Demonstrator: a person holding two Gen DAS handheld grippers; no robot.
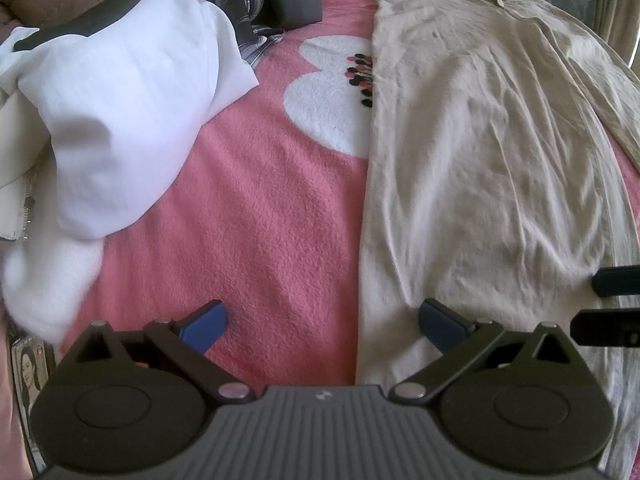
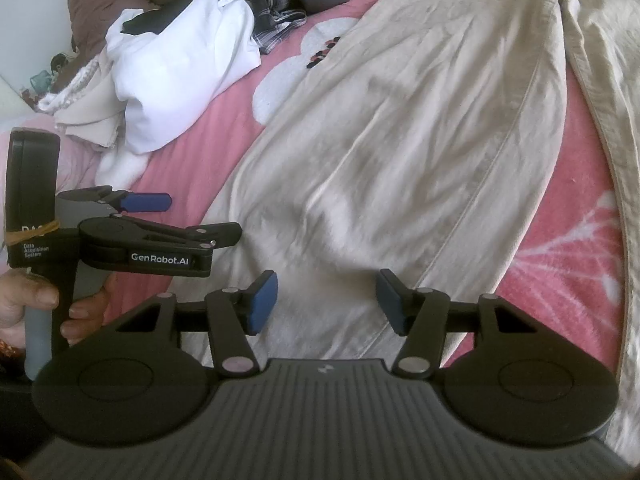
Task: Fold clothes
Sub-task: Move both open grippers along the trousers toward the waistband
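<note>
Beige shirt (image 2: 400, 152) lies spread flat on the pink blanket (image 1: 248, 220), ahead of and partly beneath both sets of fingers, which are spread wide and hold nothing. Left gripper (image 1: 322, 322) straddles its near left edge; right gripper (image 2: 326, 300) hovers over its lower part. Thin cloth could slip a shallow pinch, or blanket fleece get caught with it, dragging the fold crooked.

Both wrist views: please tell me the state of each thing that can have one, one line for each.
Left gripper: open, holding nothing, over the left edge of the beige garment.
Right gripper: open, holding nothing, above the beige garment's lower part.
Beige garment: spread out flat on the pink blanket, wrinkled, not folded.
White garment: crumpled in a heap, unfolded.
Pink blanket: laid flat under the clothes.
</note>
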